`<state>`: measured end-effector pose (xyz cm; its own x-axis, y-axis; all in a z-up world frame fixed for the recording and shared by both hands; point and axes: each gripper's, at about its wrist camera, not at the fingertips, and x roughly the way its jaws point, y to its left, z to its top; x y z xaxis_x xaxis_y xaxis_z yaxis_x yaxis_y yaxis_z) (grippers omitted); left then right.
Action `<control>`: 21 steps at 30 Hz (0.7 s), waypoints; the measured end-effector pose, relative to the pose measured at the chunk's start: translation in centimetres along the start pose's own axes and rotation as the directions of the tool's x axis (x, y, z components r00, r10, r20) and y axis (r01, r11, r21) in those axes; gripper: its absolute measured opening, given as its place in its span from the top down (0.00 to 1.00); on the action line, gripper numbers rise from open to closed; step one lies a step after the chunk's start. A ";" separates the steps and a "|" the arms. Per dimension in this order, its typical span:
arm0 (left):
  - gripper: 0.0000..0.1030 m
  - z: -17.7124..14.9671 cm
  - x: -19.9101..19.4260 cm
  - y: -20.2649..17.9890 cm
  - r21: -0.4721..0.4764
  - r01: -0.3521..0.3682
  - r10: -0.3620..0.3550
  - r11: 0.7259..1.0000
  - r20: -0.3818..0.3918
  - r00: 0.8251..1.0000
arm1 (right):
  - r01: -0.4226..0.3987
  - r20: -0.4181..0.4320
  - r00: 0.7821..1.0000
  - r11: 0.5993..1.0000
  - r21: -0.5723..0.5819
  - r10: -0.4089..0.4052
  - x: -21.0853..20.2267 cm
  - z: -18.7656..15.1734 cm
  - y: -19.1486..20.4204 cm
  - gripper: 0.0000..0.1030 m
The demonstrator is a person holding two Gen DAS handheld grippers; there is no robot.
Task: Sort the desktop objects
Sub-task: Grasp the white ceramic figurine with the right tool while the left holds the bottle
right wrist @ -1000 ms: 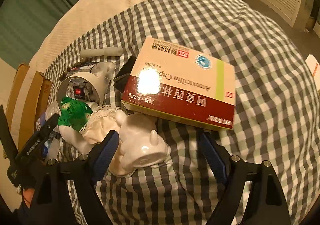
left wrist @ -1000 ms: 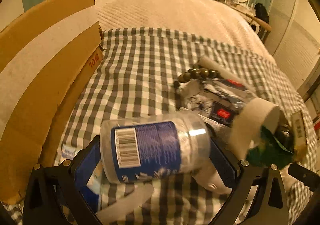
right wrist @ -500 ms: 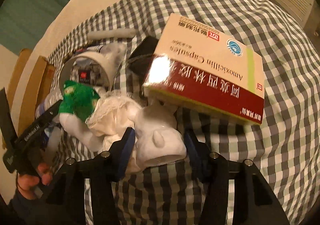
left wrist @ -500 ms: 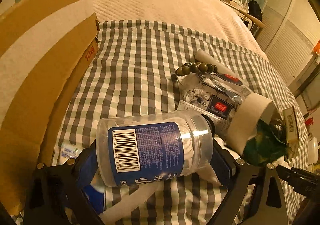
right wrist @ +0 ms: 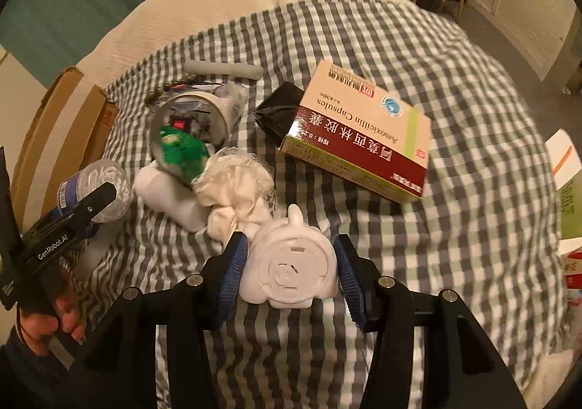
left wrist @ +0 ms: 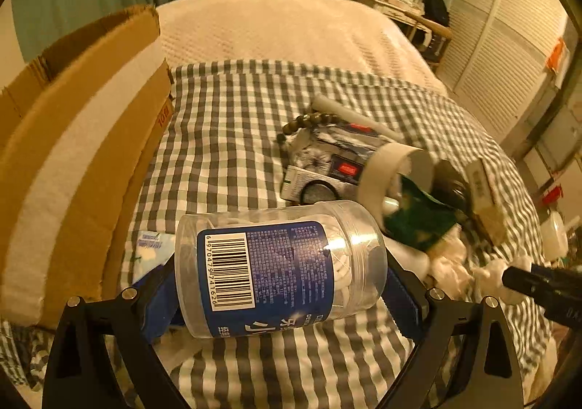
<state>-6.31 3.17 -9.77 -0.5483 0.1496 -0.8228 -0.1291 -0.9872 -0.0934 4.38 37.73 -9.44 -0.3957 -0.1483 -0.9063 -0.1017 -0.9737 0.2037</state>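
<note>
A clear plastic jar [left wrist: 280,263] with a blue barcode label lies sideways between the blue pads of my left gripper [left wrist: 280,283], which is shut on its two ends and holds it just above the checked cloth [left wrist: 225,139]. In the right wrist view the same jar [right wrist: 105,176] shows at the left. A white pig-shaped figurine [right wrist: 291,270], its round base toward the camera, is held with my right gripper [right wrist: 289,256] shut on it, both pads against its sides. That figurine [left wrist: 498,281] also shows at the right edge of the left wrist view.
A pile lies on the cloth: a red and cream medicine box [right wrist: 360,132], a black pouch [right wrist: 280,110], a tape roll [right wrist: 196,110], a green packet [right wrist: 182,150], a white rag [right wrist: 236,190] and beads [right wrist: 163,90]. A cardboard box [left wrist: 72,154] stands at the left. A hand [right wrist: 47,325] holds the left gripper.
My right gripper closed onto the white figurine and lifted it off the cloth, tipping its base toward the camera. My left gripper rose with the jar in it.
</note>
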 end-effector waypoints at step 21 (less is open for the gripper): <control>0.06 1.8 -18.2 5.4 0.117 0.036 -0.065 0.992 0.254 0.965 | 0.023 0.201 0.979 0.982 -0.189 0.016 -14.9 -1.0 11.0 0.52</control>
<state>1.52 -4.80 5.69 -0.7304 0.2226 -0.6458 -0.2446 -0.9679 -0.0570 10.07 29.09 5.93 -0.5727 -0.1262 -0.8100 0.0635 -0.9919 0.1097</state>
